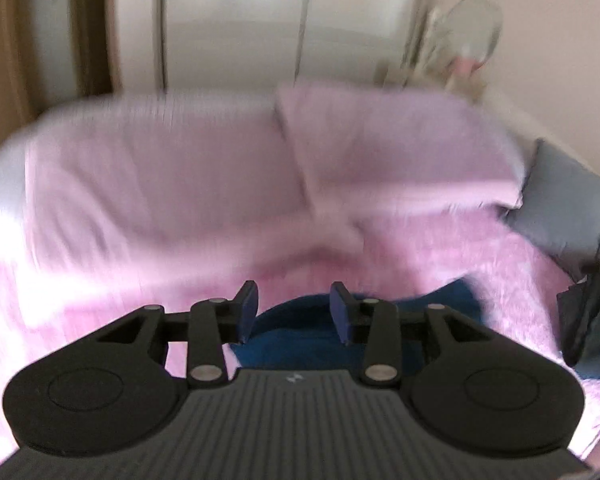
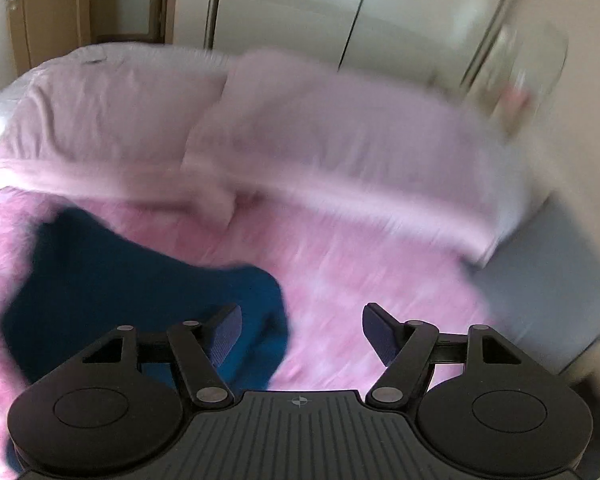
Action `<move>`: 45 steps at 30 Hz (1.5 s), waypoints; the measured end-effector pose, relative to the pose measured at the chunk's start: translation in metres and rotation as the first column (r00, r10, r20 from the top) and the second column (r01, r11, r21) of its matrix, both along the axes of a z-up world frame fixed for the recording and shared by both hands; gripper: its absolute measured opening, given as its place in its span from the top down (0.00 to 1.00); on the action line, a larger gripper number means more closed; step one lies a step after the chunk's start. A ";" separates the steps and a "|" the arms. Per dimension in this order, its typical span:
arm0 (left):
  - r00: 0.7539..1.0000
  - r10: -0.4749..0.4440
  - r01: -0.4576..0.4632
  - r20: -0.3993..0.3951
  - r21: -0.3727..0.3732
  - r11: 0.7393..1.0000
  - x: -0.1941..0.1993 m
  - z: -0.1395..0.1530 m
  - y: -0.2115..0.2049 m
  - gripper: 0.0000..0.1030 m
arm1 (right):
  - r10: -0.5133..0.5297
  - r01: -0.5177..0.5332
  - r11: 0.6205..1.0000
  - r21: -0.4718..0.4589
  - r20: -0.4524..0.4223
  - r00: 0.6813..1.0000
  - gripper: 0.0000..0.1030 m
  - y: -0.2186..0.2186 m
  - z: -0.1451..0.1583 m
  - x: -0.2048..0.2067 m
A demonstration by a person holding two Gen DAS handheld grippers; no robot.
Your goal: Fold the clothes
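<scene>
Two views, both motion-blurred. Left wrist view alone shows a dark crumpled clothing heap (image 1: pixel 588 312) at the right edge beside a grey cushion (image 1: pixel 564 208); right wrist view alone shows a wooden door (image 2: pixel 48 12). Pale pink pillows (image 2: pixel 332 136) lie on a fluffy pink bedspread (image 2: pixel 360 280). Dark blue garment (image 2: pixel 140 280): shape and edges indistinct, partly hidden behind both tools. Left gripper (image 1: pixel 294 312): released, garment just beyond its fingers. Right gripper (image 2: pixel 302 334): released, garment under its left finger.
</scene>
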State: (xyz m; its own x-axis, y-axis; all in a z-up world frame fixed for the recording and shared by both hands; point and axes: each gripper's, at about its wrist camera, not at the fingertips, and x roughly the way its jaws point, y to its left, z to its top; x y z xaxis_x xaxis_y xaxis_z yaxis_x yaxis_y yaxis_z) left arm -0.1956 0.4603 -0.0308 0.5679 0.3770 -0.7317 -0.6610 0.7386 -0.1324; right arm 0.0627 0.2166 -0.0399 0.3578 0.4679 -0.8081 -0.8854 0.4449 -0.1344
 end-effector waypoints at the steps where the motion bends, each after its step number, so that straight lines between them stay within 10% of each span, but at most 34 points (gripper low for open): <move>1: 0.999 0.025 -0.026 -0.021 -0.032 0.999 -0.005 -0.016 -0.006 0.66 | -0.014 0.014 1.000 -0.002 -0.037 0.999 0.32 -0.008 -0.013 0.000; 12: 0.975 0.089 -0.129 -0.205 -0.192 0.973 -0.057 -0.084 -0.066 0.66 | -0.140 0.133 0.990 -0.044 -0.339 0.930 0.32 -0.074 -0.095 -0.057; 28: 0.960 0.021 -0.062 -0.278 -0.140 0.988 -0.087 -0.067 -0.167 0.65 | -0.081 0.067 0.996 -0.050 -0.360 0.929 0.32 -0.141 -0.102 -0.156; 45: 0.928 0.138 -0.191 -0.346 -0.125 0.974 -0.093 -0.088 -0.228 0.64 | 0.021 -0.047 0.997 -0.055 -0.401 0.916 0.32 -0.171 -0.138 -0.150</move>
